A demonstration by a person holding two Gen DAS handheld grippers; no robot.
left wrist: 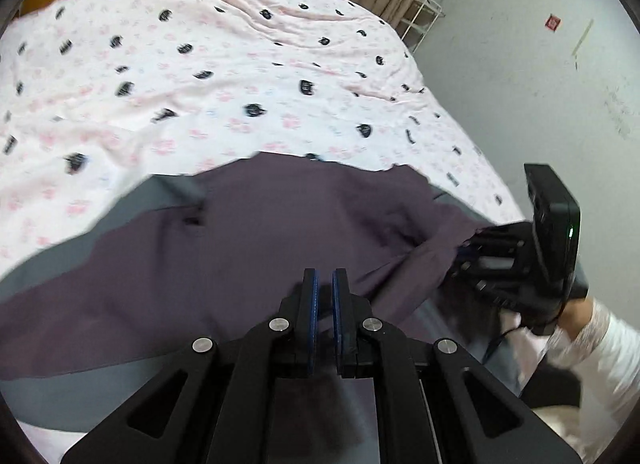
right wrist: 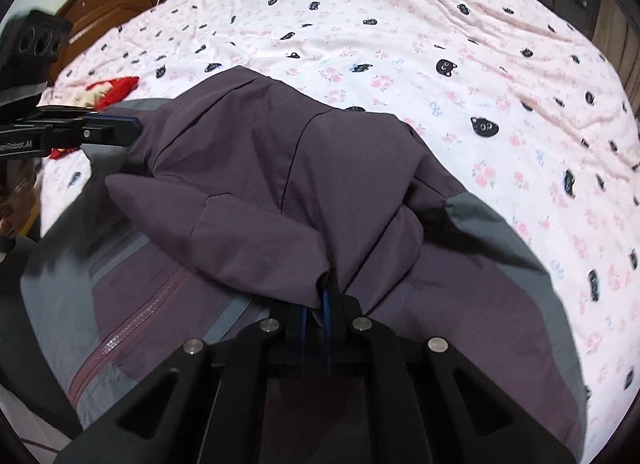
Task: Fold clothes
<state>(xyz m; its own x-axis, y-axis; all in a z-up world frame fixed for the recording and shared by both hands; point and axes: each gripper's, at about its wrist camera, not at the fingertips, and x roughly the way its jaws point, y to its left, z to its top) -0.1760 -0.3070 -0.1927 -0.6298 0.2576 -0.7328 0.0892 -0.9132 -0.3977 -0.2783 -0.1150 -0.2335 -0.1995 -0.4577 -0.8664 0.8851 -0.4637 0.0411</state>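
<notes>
Purple-and-grey zippered jacket (right wrist: pixel 256 183) lies on the pink cat-print bedsheet (right wrist: pixel 440 43). Right gripper (right wrist: pixel 320 300) fingers pinch a purple fold at the near edge; left gripper (left wrist: pixel 324 284) fingers, nearly together, apparently empty, hover over the cloth.

Black tongs (left wrist: pixel 324 304), blue pads (left wrist: pixel 314 304), white sleeve (left wrist: pixel 612 348).

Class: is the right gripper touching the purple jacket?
Touching. The right wrist view shows the jacket fabric bunched and pinched between the right gripper's fingers; the left wrist view shows the same.
</notes>
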